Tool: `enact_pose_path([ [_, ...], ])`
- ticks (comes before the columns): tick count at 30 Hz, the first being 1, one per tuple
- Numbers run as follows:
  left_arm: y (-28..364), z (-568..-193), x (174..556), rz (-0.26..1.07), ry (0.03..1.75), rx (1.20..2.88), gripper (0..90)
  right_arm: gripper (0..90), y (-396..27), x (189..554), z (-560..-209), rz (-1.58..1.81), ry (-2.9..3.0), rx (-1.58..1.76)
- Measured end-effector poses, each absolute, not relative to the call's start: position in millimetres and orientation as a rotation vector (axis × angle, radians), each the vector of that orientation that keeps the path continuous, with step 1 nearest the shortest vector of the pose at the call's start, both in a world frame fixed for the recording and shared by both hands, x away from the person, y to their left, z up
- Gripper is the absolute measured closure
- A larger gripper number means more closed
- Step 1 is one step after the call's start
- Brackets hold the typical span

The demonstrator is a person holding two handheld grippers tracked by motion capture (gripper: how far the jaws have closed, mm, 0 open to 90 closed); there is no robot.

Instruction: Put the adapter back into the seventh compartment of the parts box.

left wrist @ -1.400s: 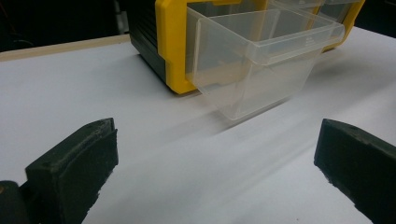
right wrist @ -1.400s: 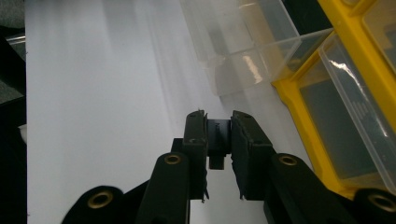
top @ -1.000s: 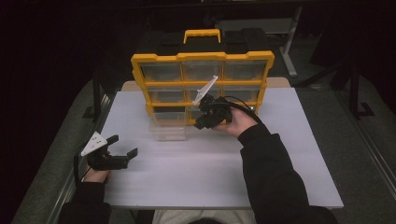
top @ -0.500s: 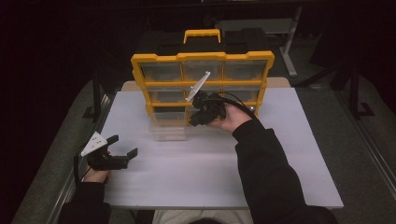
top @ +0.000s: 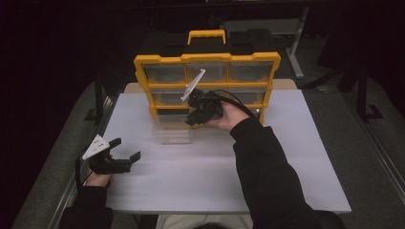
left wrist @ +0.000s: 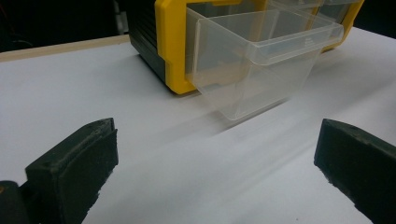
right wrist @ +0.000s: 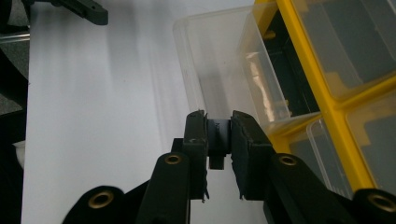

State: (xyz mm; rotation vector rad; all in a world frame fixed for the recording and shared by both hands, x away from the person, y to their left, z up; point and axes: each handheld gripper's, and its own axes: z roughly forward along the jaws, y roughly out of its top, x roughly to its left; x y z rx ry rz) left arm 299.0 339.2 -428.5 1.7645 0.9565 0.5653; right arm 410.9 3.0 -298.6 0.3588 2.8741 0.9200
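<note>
Leftward and lower now, the right gripper (right wrist: 218,140) has carried its small dark block (right wrist: 218,135), pinched tight between the jaws, over the pulled-out clear drawer (top: 173,132) of the yellow organizer (top: 205,59); a drop-in looks near. Left gripper (top: 125,153) stays parked on the white table (top: 296,157), jaws wide and empty

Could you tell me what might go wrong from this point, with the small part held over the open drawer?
1. The right tongs pinch the small dark part by a narrow hold; it could slip and fall beside the clear drawer, onto the white table.
2. That drawer juts far out of the yellow organizer; a downward knock could tip or pull it free.
3. The left tongs sit open and apart, steadying nothing.
</note>
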Motion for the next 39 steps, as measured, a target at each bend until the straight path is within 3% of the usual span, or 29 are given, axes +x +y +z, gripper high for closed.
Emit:
enact_pose_path([
  [19, 339, -428, 299, 0.564, 0.948, 1.767, 0.0, 75.0, 33, 419, -297, 0.911, 2.89, 0.304],
  [39, 339, -429, 300, 0.561, 0.943, 1.773, 0.0, 75.0, 59, 432, -320, 0.915, 2.915, 0.286],
])
